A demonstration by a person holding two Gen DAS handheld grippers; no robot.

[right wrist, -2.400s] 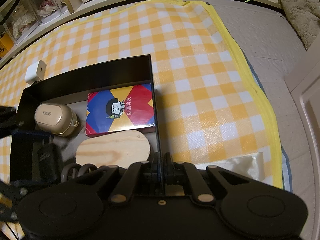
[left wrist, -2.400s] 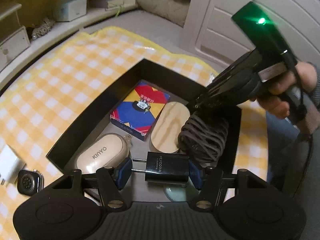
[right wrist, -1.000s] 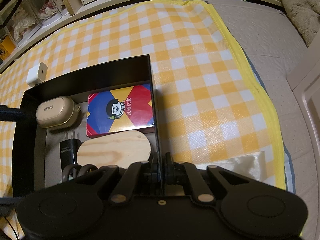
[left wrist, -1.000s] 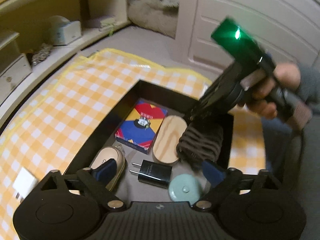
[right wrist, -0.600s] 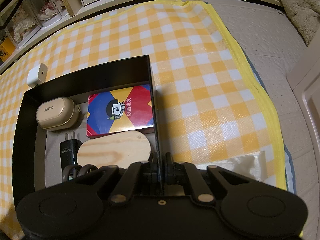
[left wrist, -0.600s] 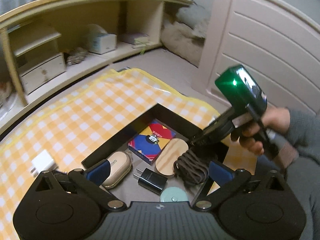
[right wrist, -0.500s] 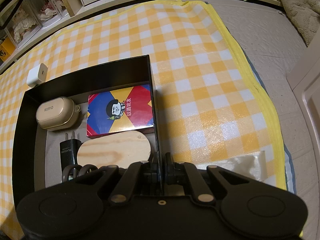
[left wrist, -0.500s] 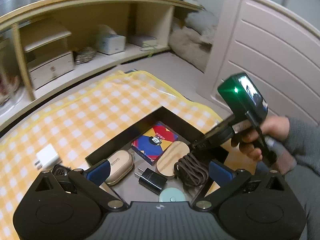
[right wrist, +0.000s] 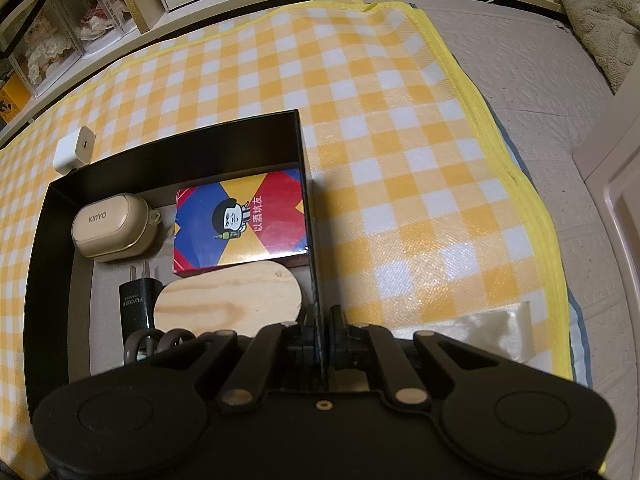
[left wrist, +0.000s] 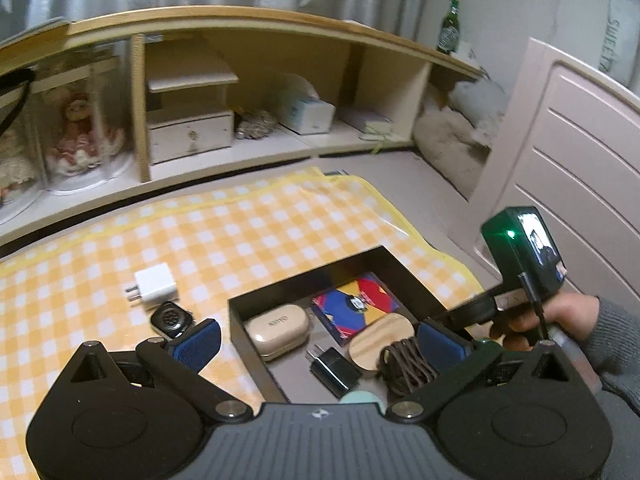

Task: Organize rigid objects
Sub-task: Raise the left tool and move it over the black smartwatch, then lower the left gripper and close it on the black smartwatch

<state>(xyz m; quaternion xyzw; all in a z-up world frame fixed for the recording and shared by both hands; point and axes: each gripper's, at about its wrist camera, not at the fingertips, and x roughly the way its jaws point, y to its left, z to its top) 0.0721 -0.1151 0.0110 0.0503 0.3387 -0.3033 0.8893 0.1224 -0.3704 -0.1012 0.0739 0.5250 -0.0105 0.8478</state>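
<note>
Black tray holds earbud case, card box, charger

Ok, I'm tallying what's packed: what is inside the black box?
Inside the black box: beige case, card pack, wooden oval, black charger, coiled cord, teal thing, mostly hidden.

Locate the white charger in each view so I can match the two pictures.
Left wrist view: the white charger lies on the checked mat left of centre, outside the black box, just beyond the watch.
Right wrist view: the white charger sits at the left edge, just outside the box's far left corner.
Shared landmark: the beige KINYO case inside the box.
</note>
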